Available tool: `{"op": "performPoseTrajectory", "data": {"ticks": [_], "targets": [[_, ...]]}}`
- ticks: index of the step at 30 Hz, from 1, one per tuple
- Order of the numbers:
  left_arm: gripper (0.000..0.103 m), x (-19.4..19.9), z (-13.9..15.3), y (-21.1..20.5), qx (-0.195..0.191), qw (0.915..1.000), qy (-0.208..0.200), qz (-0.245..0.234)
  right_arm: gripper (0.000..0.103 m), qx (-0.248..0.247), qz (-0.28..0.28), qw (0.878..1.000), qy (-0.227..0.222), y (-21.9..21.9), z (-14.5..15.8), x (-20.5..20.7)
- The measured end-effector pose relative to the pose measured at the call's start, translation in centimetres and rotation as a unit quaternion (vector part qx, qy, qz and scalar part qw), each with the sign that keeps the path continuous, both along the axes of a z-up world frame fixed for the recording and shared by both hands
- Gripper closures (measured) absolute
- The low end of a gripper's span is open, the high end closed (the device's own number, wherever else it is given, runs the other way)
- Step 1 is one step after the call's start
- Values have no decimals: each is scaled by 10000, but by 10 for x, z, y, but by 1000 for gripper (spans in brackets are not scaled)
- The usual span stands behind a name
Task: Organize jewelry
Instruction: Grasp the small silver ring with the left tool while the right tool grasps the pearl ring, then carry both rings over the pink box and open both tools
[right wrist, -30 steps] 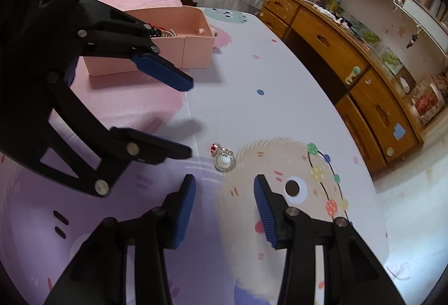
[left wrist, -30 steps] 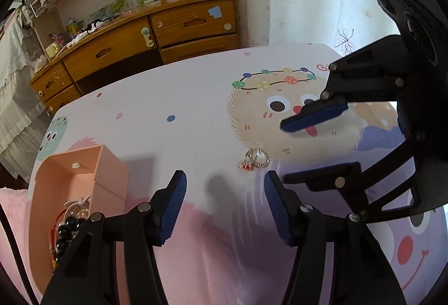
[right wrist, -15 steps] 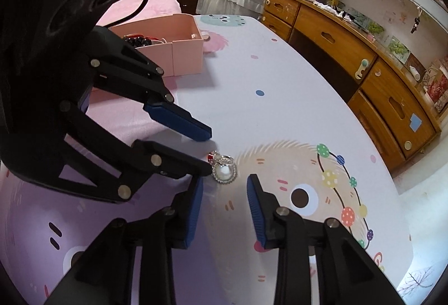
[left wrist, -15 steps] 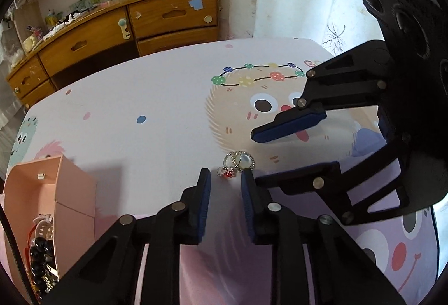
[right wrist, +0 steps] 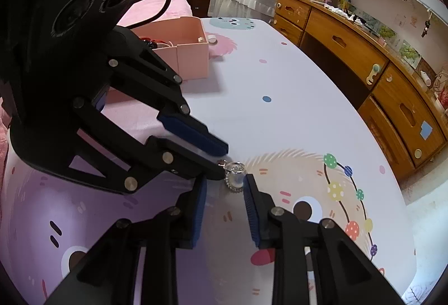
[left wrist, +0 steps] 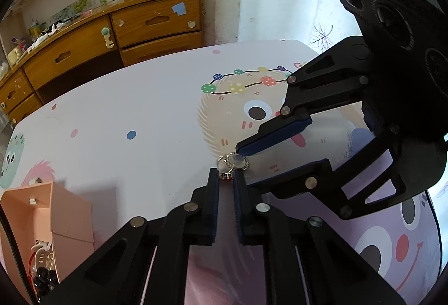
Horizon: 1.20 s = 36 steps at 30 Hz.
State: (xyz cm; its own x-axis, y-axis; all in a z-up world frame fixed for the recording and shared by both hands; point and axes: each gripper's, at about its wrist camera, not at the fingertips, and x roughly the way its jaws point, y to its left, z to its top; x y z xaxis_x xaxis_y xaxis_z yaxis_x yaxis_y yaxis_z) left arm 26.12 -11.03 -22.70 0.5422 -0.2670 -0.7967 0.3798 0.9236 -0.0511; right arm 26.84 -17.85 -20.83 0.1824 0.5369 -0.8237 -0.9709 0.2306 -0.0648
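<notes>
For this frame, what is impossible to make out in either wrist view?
- Left gripper: nearly closed around the red piece of the jewelry cluster; actual contact is too small to judge in the left view, and its own finger hides that piece in the right view.
- Right gripper: open, fingertips around the pearl piece; touching is unclear.
- Pink box: contents cut off by the left view's edge, hidden by the left gripper in the right view.

The left fingers (left wrist: 213,193) hide part of the ring cluster (left wrist: 232,163); the pink box (left wrist: 42,223) is cut off.
</notes>
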Motion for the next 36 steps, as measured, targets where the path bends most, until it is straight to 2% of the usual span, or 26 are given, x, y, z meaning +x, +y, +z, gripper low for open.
{"op": "performPoseTrajectory", "data": {"ticks": [3,9,12,16,20,23,28,33,36], "targets": [[97,2,1,5,-102,9999,74,63,76,-41,11,10000,10,3,0,5],[97,-3,6,12,-74,9993,141,335,76,-39,-89,9998,187,3,1,19],[97,-10,10,17,-114,9986,205,483,83,-42,-15,9997,247,7,1,18],[97,-23,20,23,-256,9966,364,700,85,-72,-55,9997,212,11,1,17],[97,-43,31,23,-314,9954,492,764,85,-117,-343,9991,220,12,1,14],[97,-60,37,26,-387,9938,678,795,85,-23,-697,9968,395,10,1,7],[97,-92,49,35,-385,9928,905,677,85,332,-1366,9859,912,4,7,-22],[97,-114,64,59,-174,9943,863,606,85,825,-2012,9622,1641,6,19,-67],[97,-122,75,86,-82,9945,763,709,85,988,-2250,9500,1927,21,27,-96]]}}
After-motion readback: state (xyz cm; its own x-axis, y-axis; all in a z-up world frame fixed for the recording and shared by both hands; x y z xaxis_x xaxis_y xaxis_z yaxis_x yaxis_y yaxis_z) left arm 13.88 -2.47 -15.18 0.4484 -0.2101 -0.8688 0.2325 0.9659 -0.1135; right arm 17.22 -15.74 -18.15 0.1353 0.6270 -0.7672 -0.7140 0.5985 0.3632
